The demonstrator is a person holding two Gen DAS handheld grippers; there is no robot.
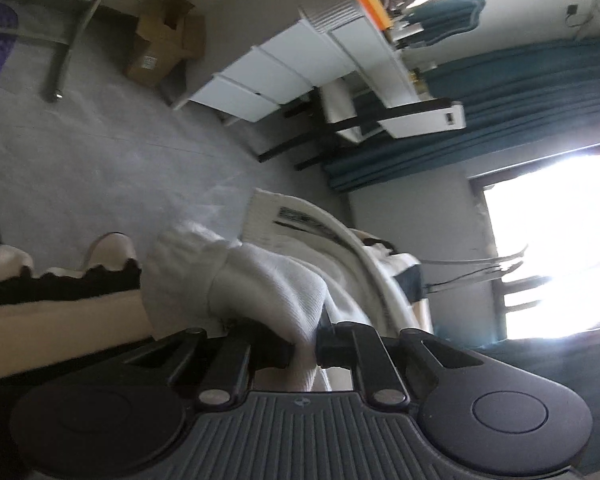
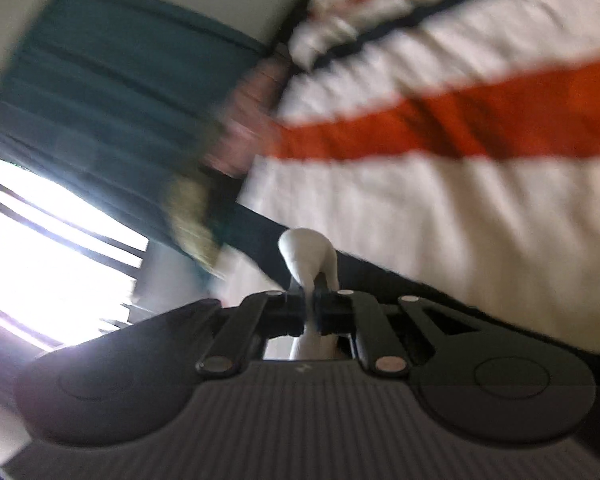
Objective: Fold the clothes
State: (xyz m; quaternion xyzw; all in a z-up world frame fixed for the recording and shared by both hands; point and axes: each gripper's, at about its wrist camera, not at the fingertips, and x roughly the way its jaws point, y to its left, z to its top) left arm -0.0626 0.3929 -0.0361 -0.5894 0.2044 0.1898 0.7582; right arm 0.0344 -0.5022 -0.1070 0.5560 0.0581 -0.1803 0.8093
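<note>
My left gripper [image 1: 305, 344] is shut on a thick fold of a white knit garment [image 1: 276, 280], which bunches up over the fingers and hangs in the air, the view rolled sideways. My right gripper [image 2: 309, 312] is shut on a thin pinch of the same white cloth [image 2: 306, 256], a small rounded fold sticking out past the fingertips. The right wrist view is blurred by motion. Behind it lies a white quilt with an orange stripe [image 2: 460, 128] and dark lines.
In the left wrist view: grey floor [image 1: 100, 152], a cardboard box [image 1: 164, 40], a white drawer desk [image 1: 284, 64], teal curtains [image 1: 500, 112], a bright window [image 1: 556, 240], a white chair or basket [image 1: 300, 220], a person's feet in slippers [image 1: 60, 276].
</note>
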